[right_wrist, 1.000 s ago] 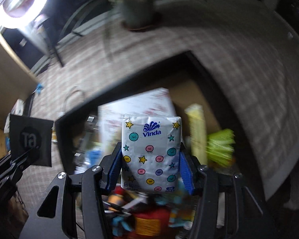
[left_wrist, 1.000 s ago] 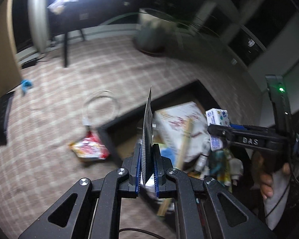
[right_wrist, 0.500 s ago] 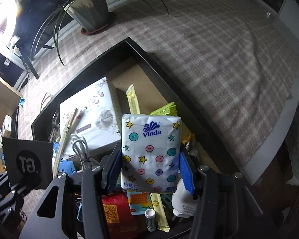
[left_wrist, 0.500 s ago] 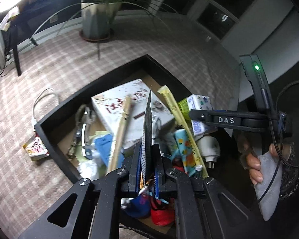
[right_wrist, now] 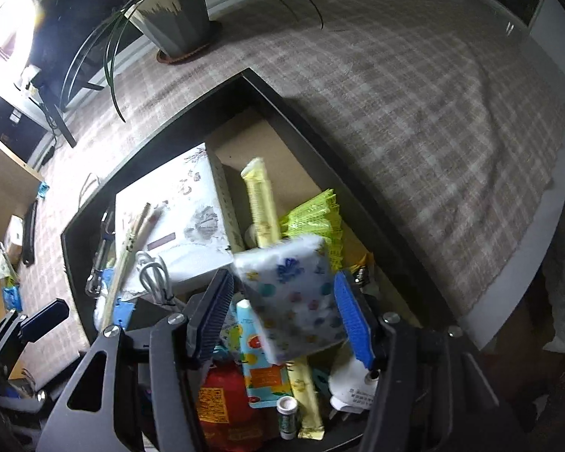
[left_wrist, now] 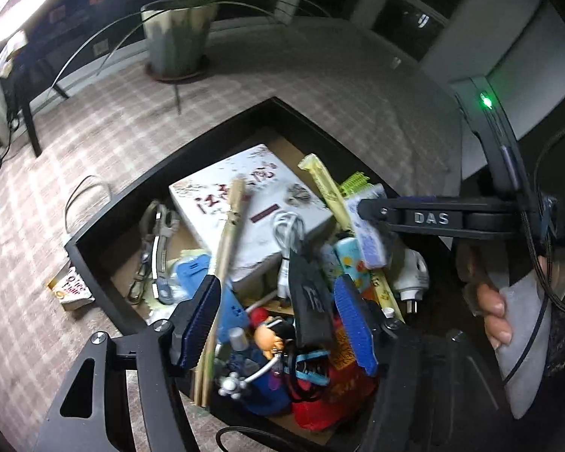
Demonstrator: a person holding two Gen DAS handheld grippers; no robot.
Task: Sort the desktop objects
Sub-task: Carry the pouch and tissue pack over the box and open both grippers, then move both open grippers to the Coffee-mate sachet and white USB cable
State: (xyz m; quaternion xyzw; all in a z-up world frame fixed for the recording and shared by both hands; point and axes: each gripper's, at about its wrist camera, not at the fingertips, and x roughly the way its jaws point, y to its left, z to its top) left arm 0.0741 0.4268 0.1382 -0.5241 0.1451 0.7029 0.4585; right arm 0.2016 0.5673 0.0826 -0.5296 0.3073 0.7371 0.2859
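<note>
A black open box on the checked tablecloth holds a heap of desk things. My left gripper is open above the box; a flat black card is loose between its jaws, tilted, over the heap. My right gripper is open over the box; the white Vinda tissue pack with coloured dots is loose between its jaws, blurred and tilted. The right gripper also shows in the left wrist view with the tissue pack at its tip.
In the box lie a white book, a bamboo stick, a yellow sachet, a green pack, a white cable, a red pouch. A plant pot stands behind. A snack packet lies left of the box.
Both grippers have opened over the box. The black card has left the left jaws and tilts down. The tissue pack has come loose from the right jaws and is dropping.
</note>
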